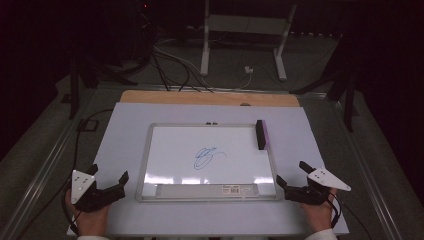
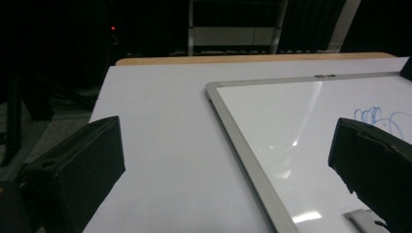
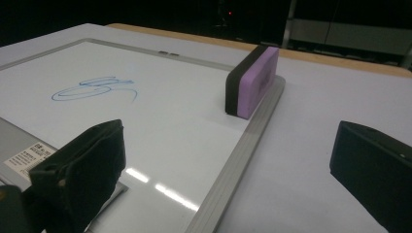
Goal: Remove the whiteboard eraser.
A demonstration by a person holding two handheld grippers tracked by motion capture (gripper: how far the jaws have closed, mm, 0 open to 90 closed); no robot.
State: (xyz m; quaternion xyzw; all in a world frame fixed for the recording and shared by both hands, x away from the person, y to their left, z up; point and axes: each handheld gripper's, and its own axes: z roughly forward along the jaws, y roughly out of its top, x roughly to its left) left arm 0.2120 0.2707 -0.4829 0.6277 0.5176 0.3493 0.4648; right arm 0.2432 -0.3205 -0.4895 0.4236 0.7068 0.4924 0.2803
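Whiteboard [image 1: 170,150] lies flat in the middle of the table [image 1: 310,150], long side toward you. Blue scribble [image 1: 206,157] sits near its centre. Eraser [image 1: 261,134] stands on its long edge at the board's far right corner, purple felt face outward, resting against the frame.

Right gripper [image 1: 295,179] hangs just off the board's near right corner, jaws spread wide, nothing between them. Left gripper [image 1: 110,176] hangs off the near left corner, jaws equally wide, also empty. In the right gripper view the eraser [image 3: 252,80] stands ahead and a little left of centre between the jaws.

Likely step: fetch the eraser with your right gripper.

- Go straight forward along the right frame edge; the path looks unobstructed.
- Close across the narrow thickness, dark back on one jaw and felt on the other, so the long wiping face stays free.
- Grip low and mid-length; a high pinch may tip it over.
- Consider setting the left gripper on the frame [image 2: 243,145] to steady the board before wiping; it may slide on the smooth table.
- Lift before crossing to the scribble.
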